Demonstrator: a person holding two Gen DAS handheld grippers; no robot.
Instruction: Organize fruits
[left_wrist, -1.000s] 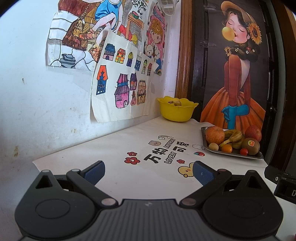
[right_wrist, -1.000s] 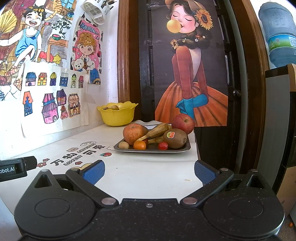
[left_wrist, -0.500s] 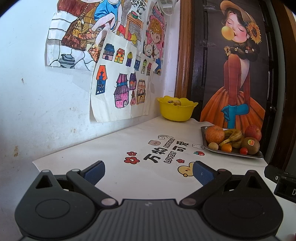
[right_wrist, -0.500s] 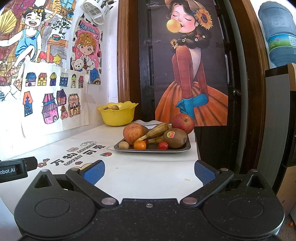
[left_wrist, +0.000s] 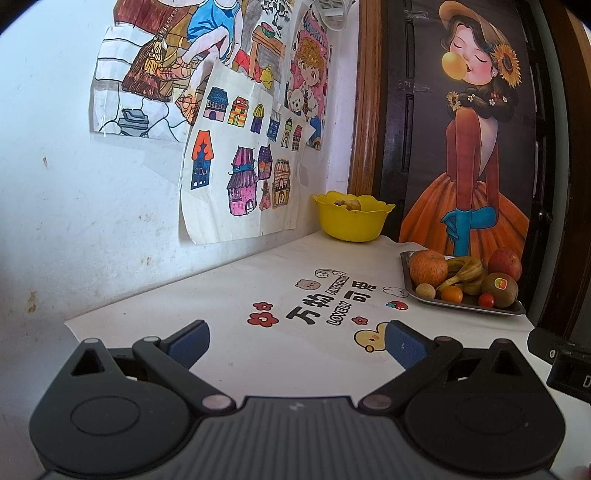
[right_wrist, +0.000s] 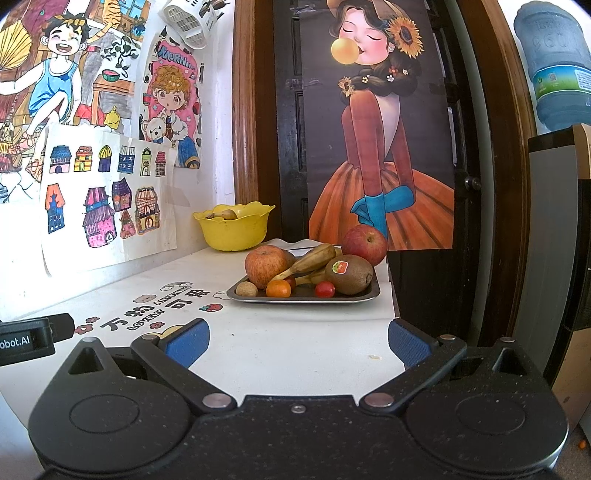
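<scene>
A metal tray (right_wrist: 364, 292) (left_wrist: 463, 304) at the table's right edge holds two apples (right_wrist: 266, 266) (right_wrist: 364, 240), bananas (right_wrist: 310, 261), a kiwi (right_wrist: 350, 274), a small orange (right_wrist: 278, 288), a cherry tomato (right_wrist: 325, 289) and a small brown round fruit (right_wrist: 246, 289). A yellow bowl (right_wrist: 234, 230) (left_wrist: 351, 221) stands in the far corner with a fruit showing over its rim. My left gripper (left_wrist: 295, 341) is open above the printed tablecloth, well short of the tray. My right gripper (right_wrist: 297, 341) is open too, in front of the tray, with nothing between its fingers.
A white wall with paper drawings (left_wrist: 236, 173) runs along the table's left side. A dark door with a poster (right_wrist: 380, 147) stands behind the tray. The table edge (right_wrist: 393, 295) drops off just right of the tray. A cabinet with a water bottle (right_wrist: 554, 70) is at right.
The left gripper has drawn back slightly, so the tray looks a little farther off. The right gripper has barely moved. Both stay open.
</scene>
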